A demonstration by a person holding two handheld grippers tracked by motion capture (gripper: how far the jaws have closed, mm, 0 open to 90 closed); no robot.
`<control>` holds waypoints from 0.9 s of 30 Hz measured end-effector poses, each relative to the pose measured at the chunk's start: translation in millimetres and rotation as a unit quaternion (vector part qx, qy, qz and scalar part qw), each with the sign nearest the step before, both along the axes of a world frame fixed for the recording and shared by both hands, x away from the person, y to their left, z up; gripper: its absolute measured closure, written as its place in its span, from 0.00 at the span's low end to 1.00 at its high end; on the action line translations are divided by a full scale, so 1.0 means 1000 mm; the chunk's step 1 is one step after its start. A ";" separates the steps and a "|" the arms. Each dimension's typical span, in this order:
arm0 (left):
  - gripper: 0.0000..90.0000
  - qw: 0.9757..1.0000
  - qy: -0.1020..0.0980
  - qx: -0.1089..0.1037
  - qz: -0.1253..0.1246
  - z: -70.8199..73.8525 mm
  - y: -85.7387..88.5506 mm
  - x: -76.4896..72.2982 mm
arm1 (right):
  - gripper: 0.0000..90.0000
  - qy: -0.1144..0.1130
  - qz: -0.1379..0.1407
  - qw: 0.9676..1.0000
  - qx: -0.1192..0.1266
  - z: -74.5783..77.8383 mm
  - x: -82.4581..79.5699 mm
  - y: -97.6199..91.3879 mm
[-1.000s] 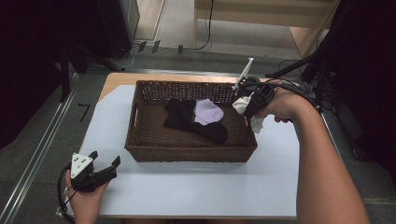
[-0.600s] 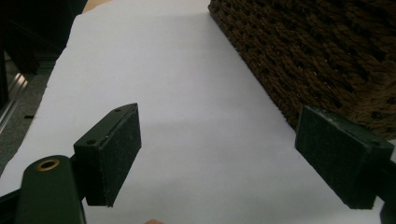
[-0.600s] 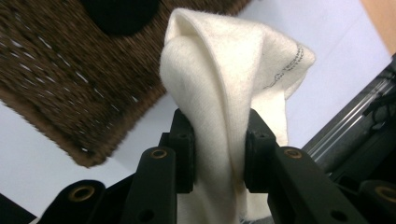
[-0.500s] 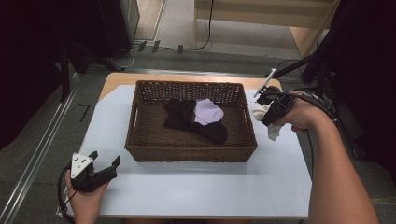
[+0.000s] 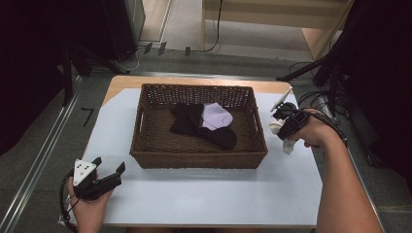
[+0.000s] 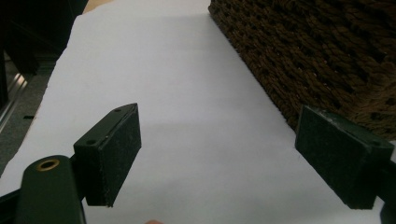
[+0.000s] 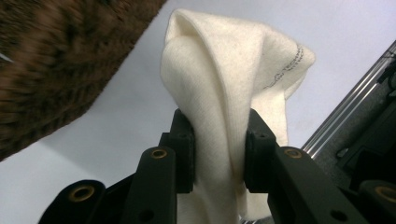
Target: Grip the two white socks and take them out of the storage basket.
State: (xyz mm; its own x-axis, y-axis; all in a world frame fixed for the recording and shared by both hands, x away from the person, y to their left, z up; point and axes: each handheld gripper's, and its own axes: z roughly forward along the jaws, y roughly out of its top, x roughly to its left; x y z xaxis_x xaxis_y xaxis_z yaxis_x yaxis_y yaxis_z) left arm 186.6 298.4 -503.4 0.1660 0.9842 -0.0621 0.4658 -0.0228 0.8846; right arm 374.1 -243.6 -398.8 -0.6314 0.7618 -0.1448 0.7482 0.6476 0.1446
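Observation:
My right gripper (image 5: 285, 127) is shut on a white sock (image 7: 233, 84), which bunches up between the black jaws and hangs just right of the wicker basket (image 5: 145, 145), low over the white table sheet (image 5: 218, 194). In the high view the white sock (image 5: 287, 145) dangles below the hand. A black sock (image 5: 194, 125) and a lilac sock (image 5: 216, 115) lie inside the basket. My left gripper (image 5: 108, 171) rests at the near left corner of the sheet, jaws wide open with nothing between them. Its view shows the basket wall (image 6: 317, 51) beside the open left gripper (image 6: 233, 158).
The table's right edge and a metal rail (image 7: 345, 112) lie close beside the hanging sock. Dark cables (image 5: 316, 97) trail off the far right corner. Bare white sheet stretches between the basket's near wall and the table's front edge.
My right gripper has carried the white sock from over the basket's far right corner out to the right and downward, outside the basket. The left gripper has stayed put.

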 end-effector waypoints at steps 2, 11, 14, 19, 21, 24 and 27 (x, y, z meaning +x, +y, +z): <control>0.17 1.000 -0.002 0.000 0.000 0.000 0.001 0.000 | 0.78 0.000 -0.003 1.000 -0.001 -0.003 0.000 -0.001; 0.16 1.000 -0.007 -0.007 0.001 0.000 0.001 -0.001 | 0.75 0.004 -0.028 1.000 -0.001 -0.032 0.000 -0.011; 0.16 1.000 -0.006 -0.005 0.000 0.000 0.001 -0.002 | 0.63 0.012 -0.032 0.999 0.012 -0.040 -0.001 -0.012; 0.16 1.000 -0.006 -0.003 0.001 0.000 0.001 -0.001 | 0.32 -0.009 -0.033 0.999 0.028 -0.042 -0.004 -0.012; 0.16 1.000 -0.006 -0.003 -0.001 0.000 0.001 -0.001 | 0.19 -0.029 -0.047 0.998 0.035 -0.040 -0.006 -0.013; 0.17 1.000 -0.007 -0.004 -0.001 0.000 0.001 -0.001 | 0.11 -0.054 -0.058 0.996 0.041 -0.039 -0.009 -0.015; 0.16 1.000 -0.004 -0.004 0.002 0.000 0.001 -0.001 | 0.00 -0.074 -0.070 0.992 0.071 -0.043 -0.018 -0.023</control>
